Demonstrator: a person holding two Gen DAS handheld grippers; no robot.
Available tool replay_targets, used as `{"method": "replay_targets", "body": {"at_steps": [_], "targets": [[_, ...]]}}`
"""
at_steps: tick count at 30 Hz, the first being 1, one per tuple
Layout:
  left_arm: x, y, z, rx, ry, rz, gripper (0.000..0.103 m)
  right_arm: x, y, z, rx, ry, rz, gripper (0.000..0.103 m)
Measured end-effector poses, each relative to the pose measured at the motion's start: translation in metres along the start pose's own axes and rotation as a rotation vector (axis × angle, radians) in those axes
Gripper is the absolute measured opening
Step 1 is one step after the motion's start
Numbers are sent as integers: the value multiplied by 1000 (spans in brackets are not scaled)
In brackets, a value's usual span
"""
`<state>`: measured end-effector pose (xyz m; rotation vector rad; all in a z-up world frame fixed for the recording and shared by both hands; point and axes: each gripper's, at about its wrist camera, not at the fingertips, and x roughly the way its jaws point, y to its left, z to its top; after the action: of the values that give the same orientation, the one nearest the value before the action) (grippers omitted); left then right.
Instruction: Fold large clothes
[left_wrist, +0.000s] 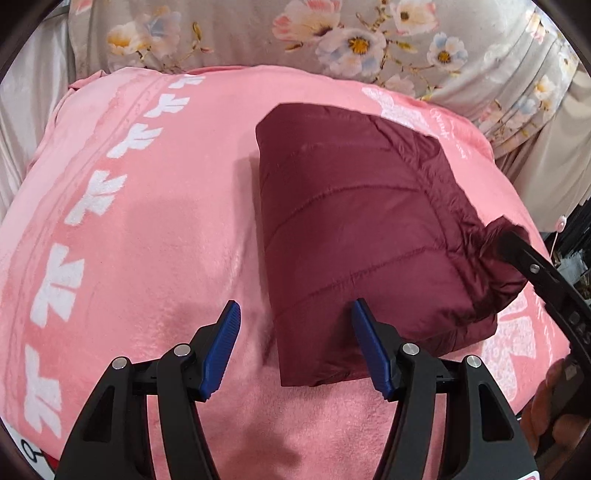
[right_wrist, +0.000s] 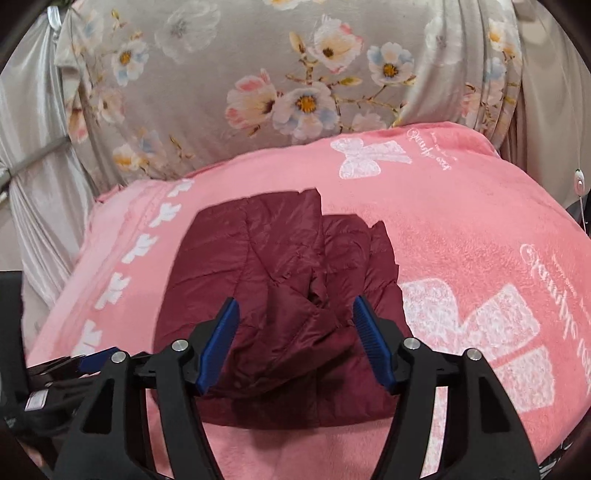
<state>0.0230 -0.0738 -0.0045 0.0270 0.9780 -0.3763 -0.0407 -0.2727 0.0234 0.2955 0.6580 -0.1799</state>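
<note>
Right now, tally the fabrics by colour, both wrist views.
Maroon: 1, the jacket, folded
Pink: 1, the blanket under it
Grey floral: 1, the sheet behind
Silvery: 1, the curtain at the left
Total: 4

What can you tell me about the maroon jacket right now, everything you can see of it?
The maroon jacket is a quilted, puffy, slightly shiny garment, folded into a compact bundle lying on the pink blanket. Stitched seams cross its top panel; the side nearer the right wrist camera is creased and bunched. Both the left gripper and right gripper are open, gripping nothing.
</note>
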Motion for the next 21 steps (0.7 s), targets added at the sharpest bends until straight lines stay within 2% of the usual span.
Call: {"method": "replay_targets", "body": {"at_steps": [1,2,4,7,12,21], "targets": [[2,-2,0,3,4,0,61,4,-5,-3,13,20,5,22],[2,-3,0,6,7,-4,61,4,-14,-8,43,29,33,11],[0,-5,-3,14,9,-21,61,-9,-35,-16,102,1,73,7],[4,-12,-3,29,19,-30,61,-23,-58,-32,133,-28,6,6],[26,-28,-8,55,72,-30,61,-4,-88,-60,186,63,-32,6],[48,-45,-20,137,86,58,63,24,-92,-77,192,115,-56,7]]}}
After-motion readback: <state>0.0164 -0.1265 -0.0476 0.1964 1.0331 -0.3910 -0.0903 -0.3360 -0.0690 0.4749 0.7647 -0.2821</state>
